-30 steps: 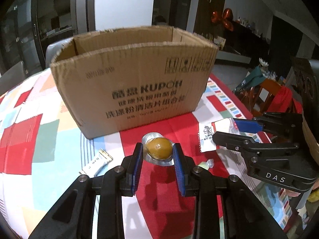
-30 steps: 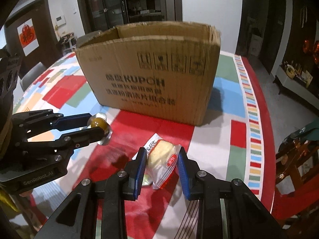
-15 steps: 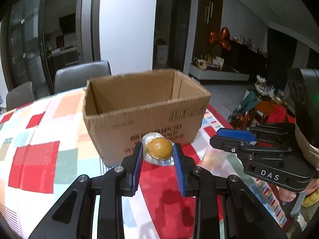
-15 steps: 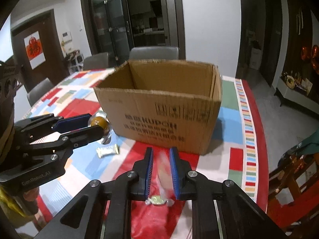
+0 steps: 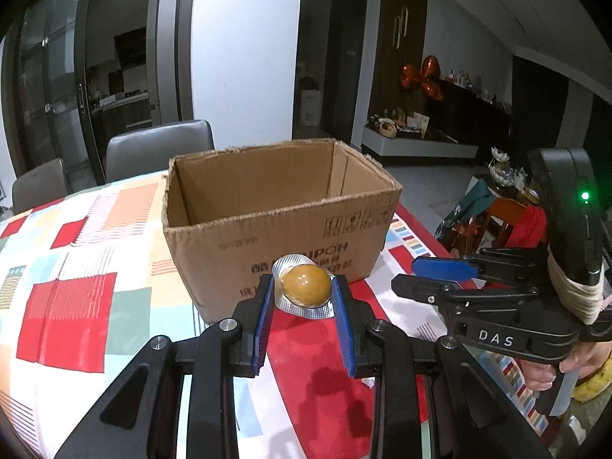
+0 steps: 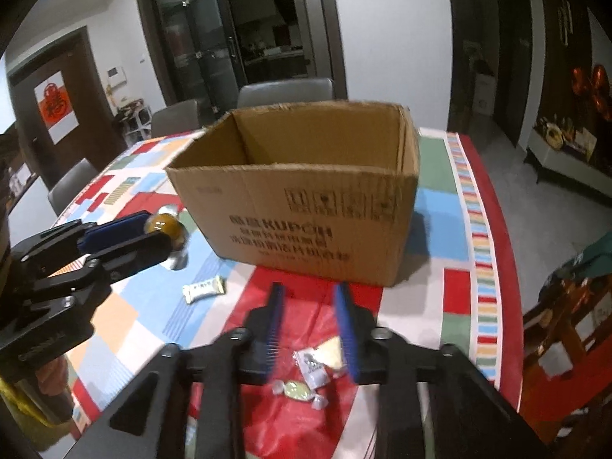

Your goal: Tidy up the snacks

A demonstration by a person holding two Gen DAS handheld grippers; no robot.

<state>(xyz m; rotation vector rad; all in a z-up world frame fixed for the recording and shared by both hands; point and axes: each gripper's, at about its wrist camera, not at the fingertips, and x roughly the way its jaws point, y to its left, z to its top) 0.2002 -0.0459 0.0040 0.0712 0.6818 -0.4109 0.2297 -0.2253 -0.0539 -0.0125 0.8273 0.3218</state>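
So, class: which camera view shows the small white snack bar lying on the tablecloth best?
The right wrist view: the white snack bar lies in plain sight on the tablecloth, left of the cardboard box. In the left wrist view it does not show.

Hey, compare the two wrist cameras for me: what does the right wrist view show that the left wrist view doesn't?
Only the right wrist view shows the loose snacks on the tablecloth: a white wrapped bar, a pale green candy and a white-and-yellow packet, below the right claw, which is open with nothing between its fingers.

Only the left wrist view shows, head-on, the left claw shut on the yellow snack in a foil blister.

Both show the open cardboard box on the patchwork tablecloth, and each shows the other claw from the side.
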